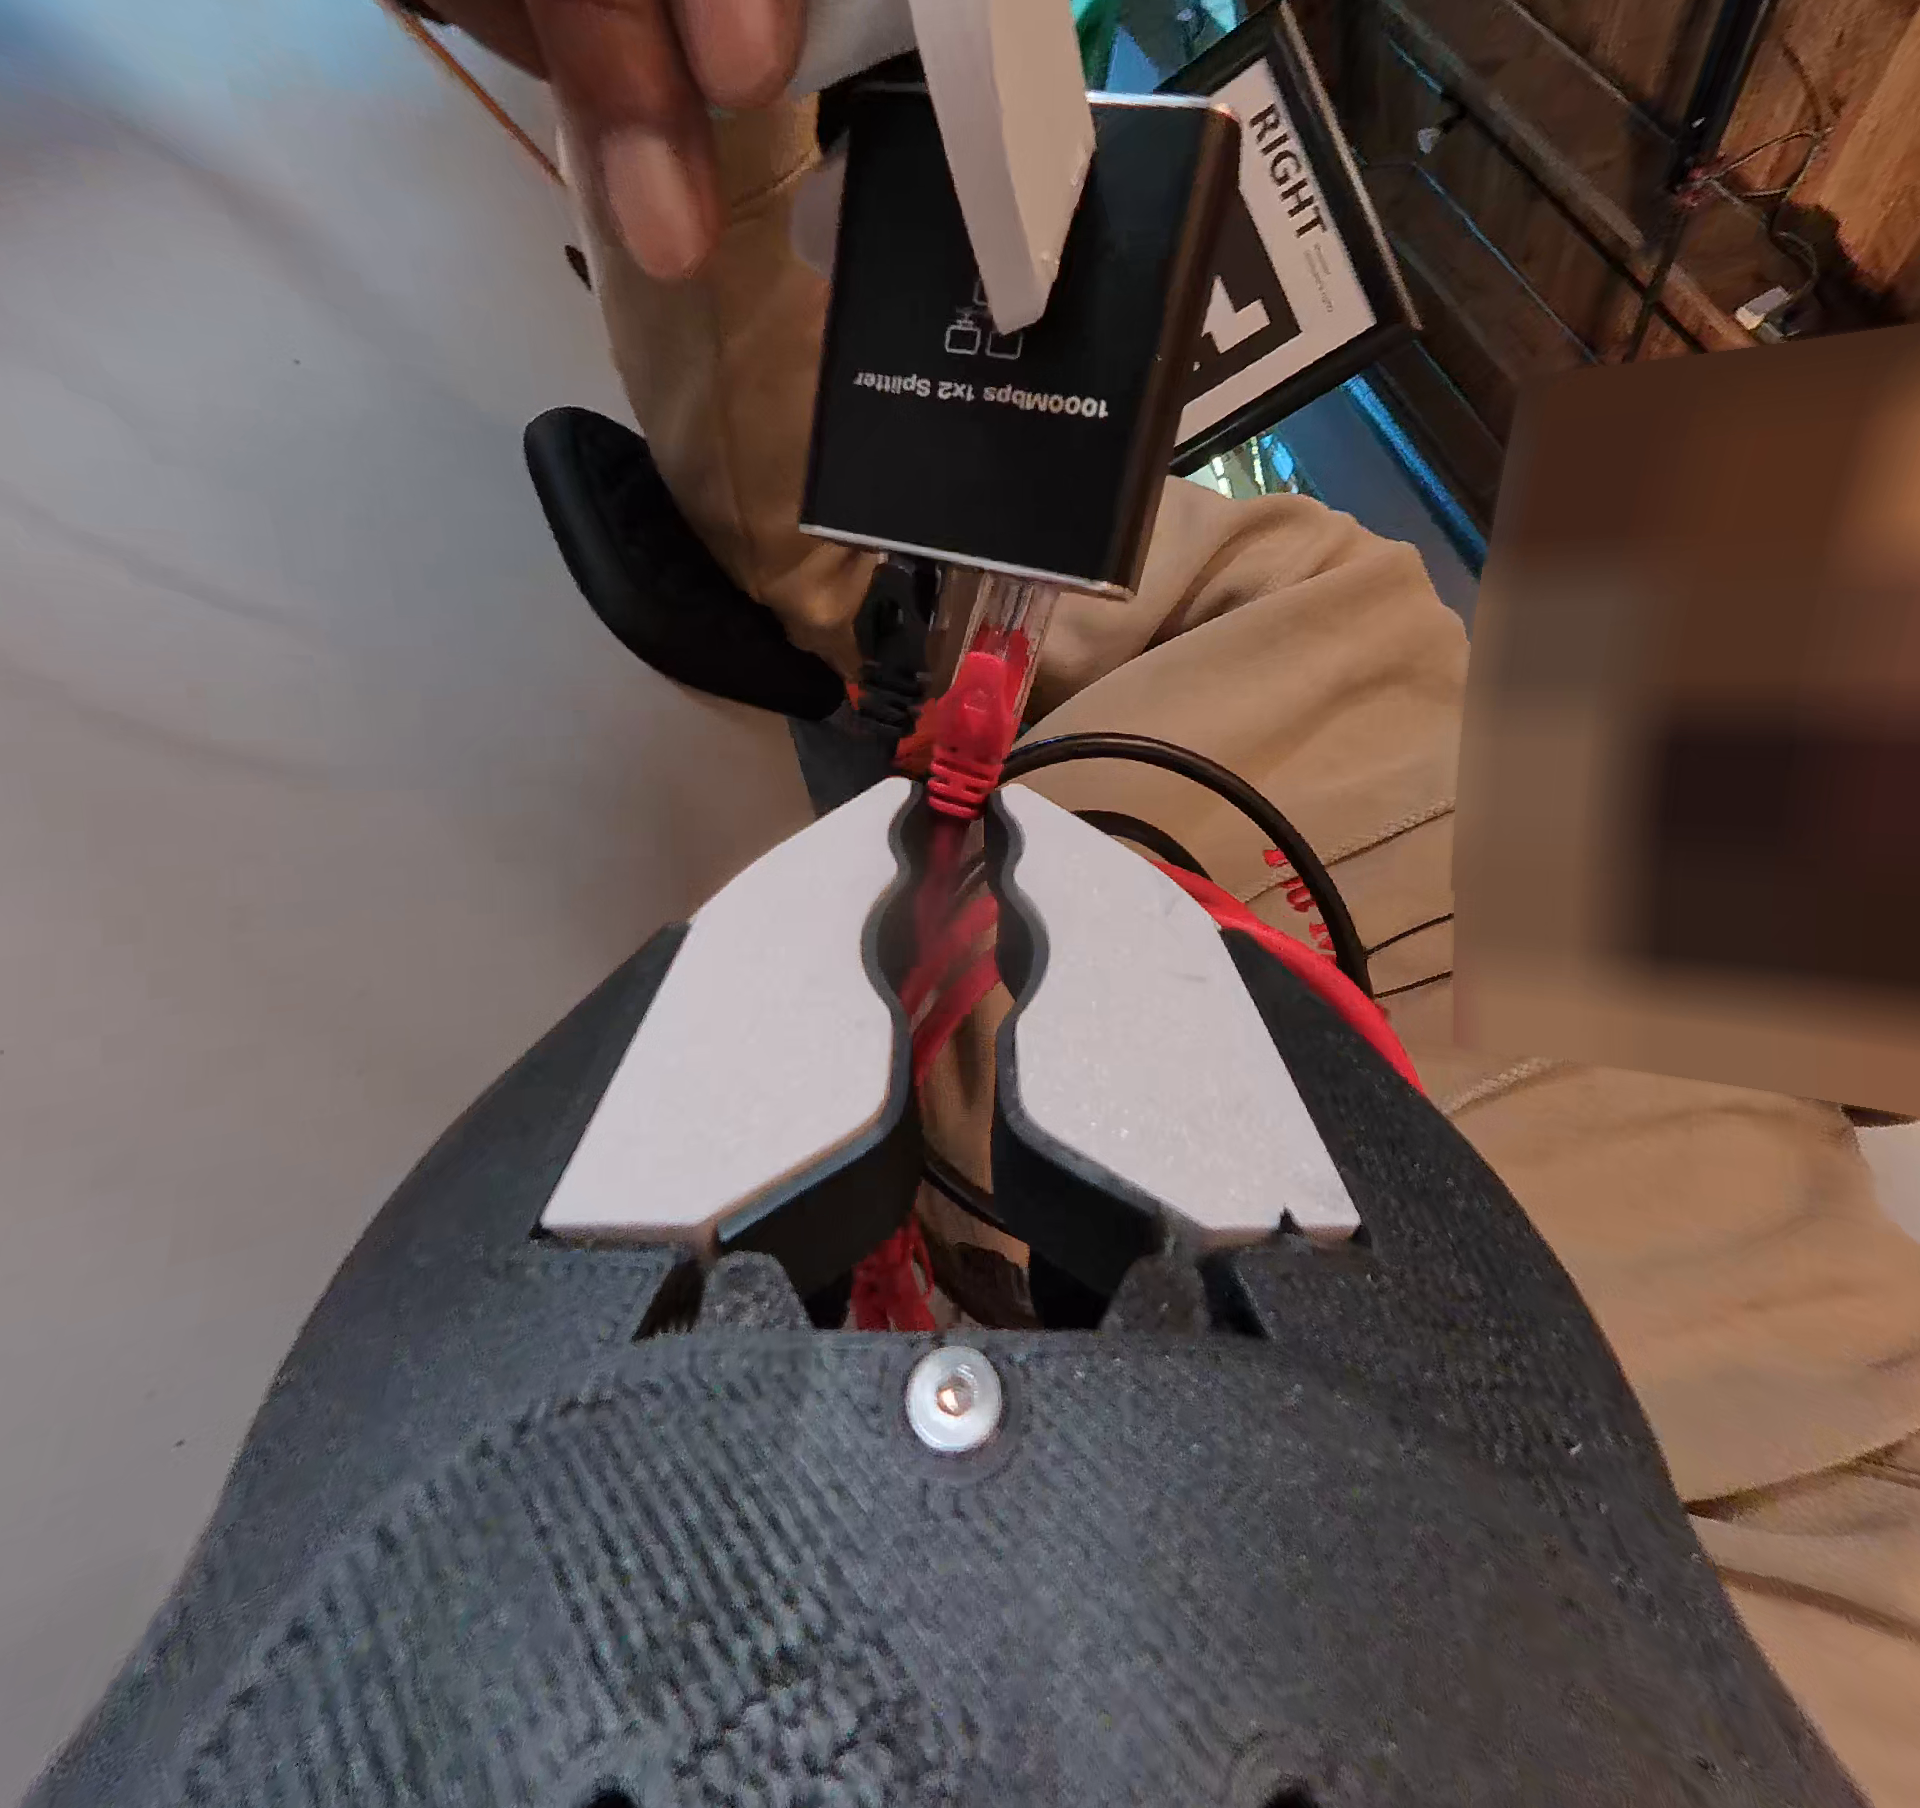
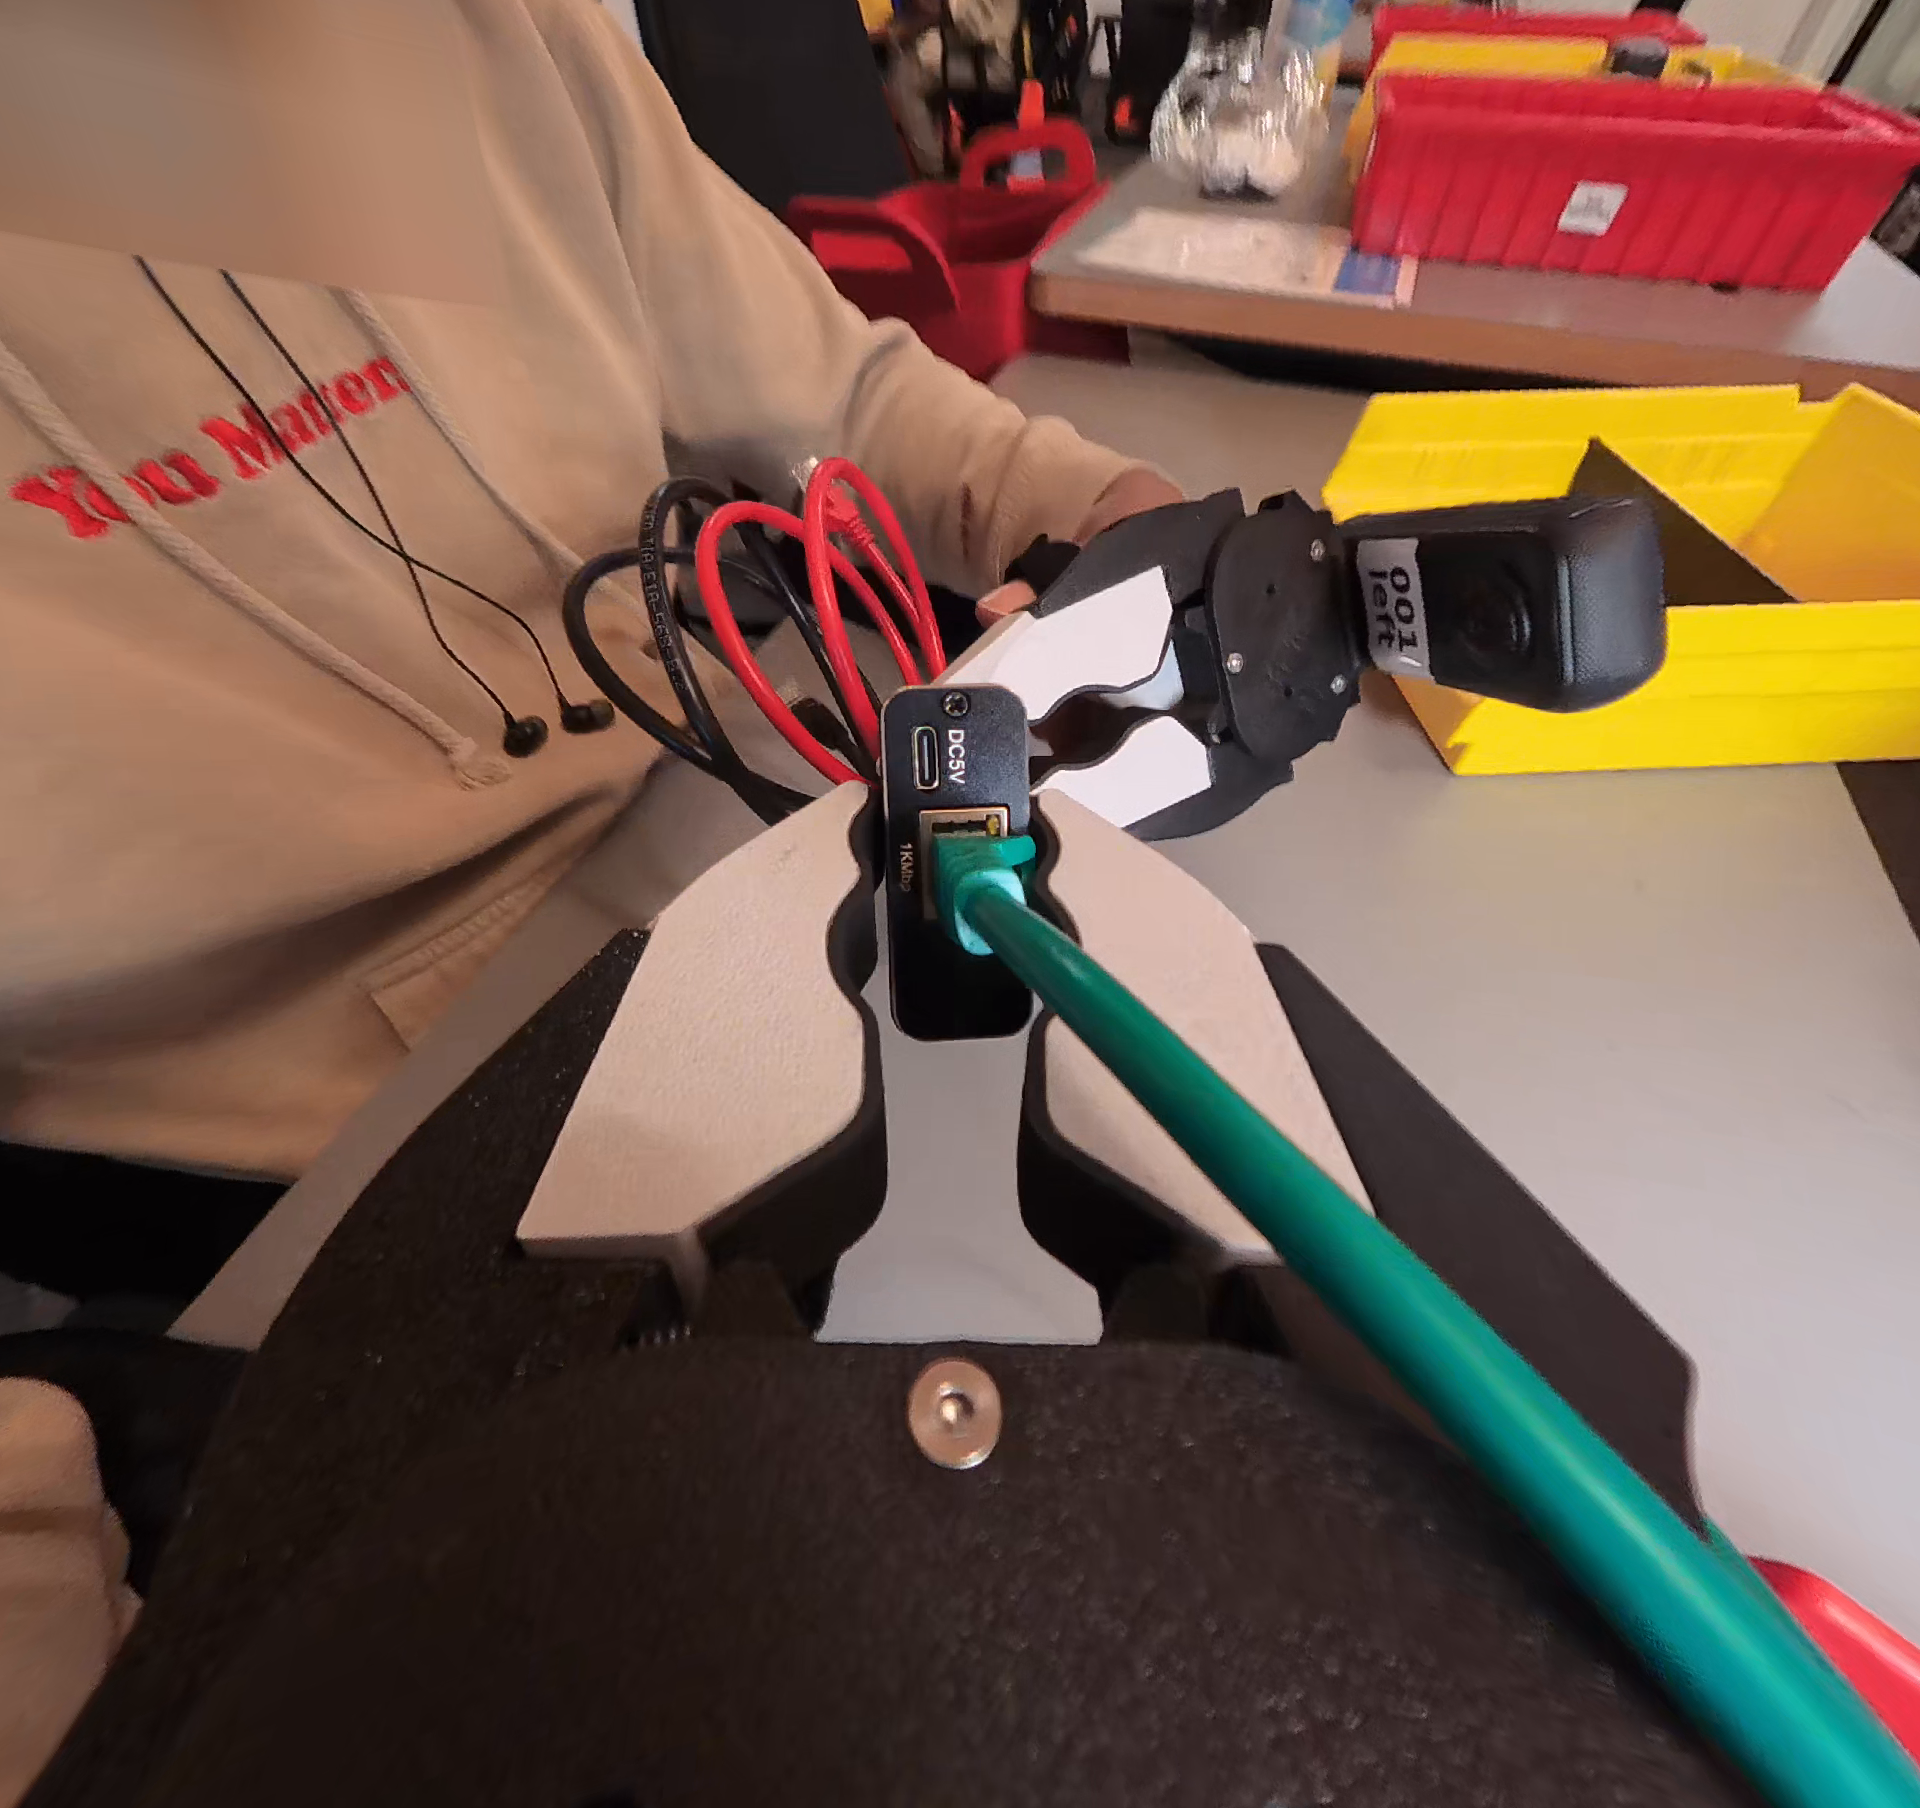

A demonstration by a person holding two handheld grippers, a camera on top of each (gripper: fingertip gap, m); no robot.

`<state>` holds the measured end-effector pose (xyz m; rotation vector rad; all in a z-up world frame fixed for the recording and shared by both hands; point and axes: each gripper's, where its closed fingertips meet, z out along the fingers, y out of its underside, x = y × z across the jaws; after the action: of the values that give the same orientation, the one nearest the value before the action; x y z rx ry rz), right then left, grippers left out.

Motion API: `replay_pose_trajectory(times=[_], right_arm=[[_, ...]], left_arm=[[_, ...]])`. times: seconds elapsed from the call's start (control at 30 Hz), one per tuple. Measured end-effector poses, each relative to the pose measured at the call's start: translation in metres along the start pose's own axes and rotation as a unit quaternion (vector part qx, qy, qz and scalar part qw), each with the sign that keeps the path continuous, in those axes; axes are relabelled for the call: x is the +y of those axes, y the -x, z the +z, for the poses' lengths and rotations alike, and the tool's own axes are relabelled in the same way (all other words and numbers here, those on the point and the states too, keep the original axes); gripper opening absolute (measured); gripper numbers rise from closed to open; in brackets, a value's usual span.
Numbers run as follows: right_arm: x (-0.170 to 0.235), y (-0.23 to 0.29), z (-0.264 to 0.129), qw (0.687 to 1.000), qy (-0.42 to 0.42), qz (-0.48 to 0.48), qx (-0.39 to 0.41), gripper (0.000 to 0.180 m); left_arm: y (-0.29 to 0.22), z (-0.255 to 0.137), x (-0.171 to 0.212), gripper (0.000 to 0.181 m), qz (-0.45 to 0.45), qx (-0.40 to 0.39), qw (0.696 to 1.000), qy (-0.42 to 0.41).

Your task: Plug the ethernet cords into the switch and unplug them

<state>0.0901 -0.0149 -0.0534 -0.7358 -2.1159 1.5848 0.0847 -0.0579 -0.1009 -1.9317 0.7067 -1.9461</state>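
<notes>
- Grey table carries a yellow bin toward its far right edge; a second table behind holds a red bin. We note a person in a beige hoodie seated at the near left edge.
- We find the right gripper held level above the table, its fingers clenched on the narrow sides of the black switch, whose port end faces the camera.
- We see a green ethernet cord seated in that end port, running off toward the lower right.
- We find the left gripper meeting the switch from the opposite end, fingers clamped on the red ethernet cord just behind its plug; the plug sits in a port beside a black cord.
- We record printed markings on the switch, a label on the left gripper's camera, and red lettering on the hoodie.
</notes>
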Motion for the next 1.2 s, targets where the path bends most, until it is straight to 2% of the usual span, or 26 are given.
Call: replay_pose_trajectory(times=[0.4,0.63,0.87,1.2], right_arm=[[0.002,-0.002,-0.001,0.996,0.064,-0.032,0.051,0.024],[0.003,0.0,0.004,1.0,0.005,0.019,-0.011,0.025],[0.007,0.002,-0.001,0.99,-0.068,0.093,-0.087,0.024],[0.006,0.001,-0.001,0.989,-0.073,0.092,-0.088,0.024]], left_arm=[[-0.004,-0.003,0.002,0.01,0.005,-0.004,1.0,0.007],[-0.001,0.002,0.007,0.01,0.016,-0.028,0.999,0.029],[-0.002,0.013,0.008,0.01,-0.014,0.001,1.0,0.021],[0.003,0.014,0.007,0.009,-0.027,-0.011,0.999,0.013]])
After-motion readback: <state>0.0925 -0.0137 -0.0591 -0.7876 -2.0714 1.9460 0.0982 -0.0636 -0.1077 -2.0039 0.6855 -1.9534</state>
